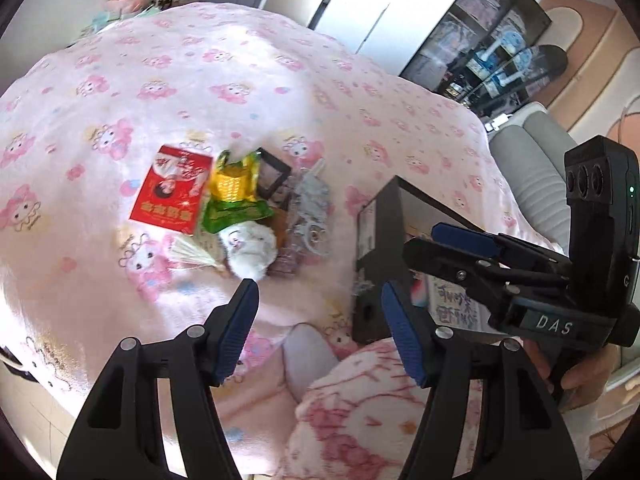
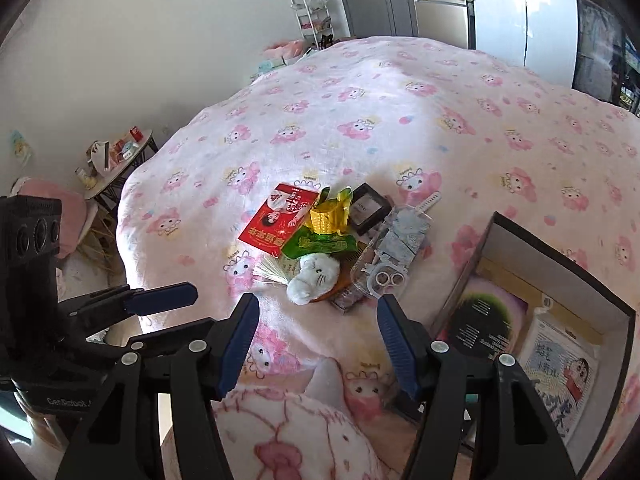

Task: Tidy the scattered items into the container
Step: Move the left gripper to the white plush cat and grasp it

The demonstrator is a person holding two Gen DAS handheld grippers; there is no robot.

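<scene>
Hardly begun — the pile [image 2: 336,240] lies heaped on the bed [image 2: 400,100], just left of the box [image 2: 532,236], while both grippers [image 1: 316,332] [image 2: 316,336] hover empty, jaws apart.

Open tongs [image 2: 318,340] above item pile [image 2: 332,240]

Scattered items, one overlapping heap mid-bed:
- red packet [image 2: 280,220], flat, at the heap's left end
- yellow-green snack bag [image 2: 326,228], crumpled, overlapping it
- black square frame [image 2: 370,208], behind
- white plush cat [image 2: 314,276], on its side, nearest the bed's near edge
- clear phone case [image 2: 394,248], flat

Container: black box [image 2: 480,256], open, upright, right of the heap; printed sheets inside.
</scene>
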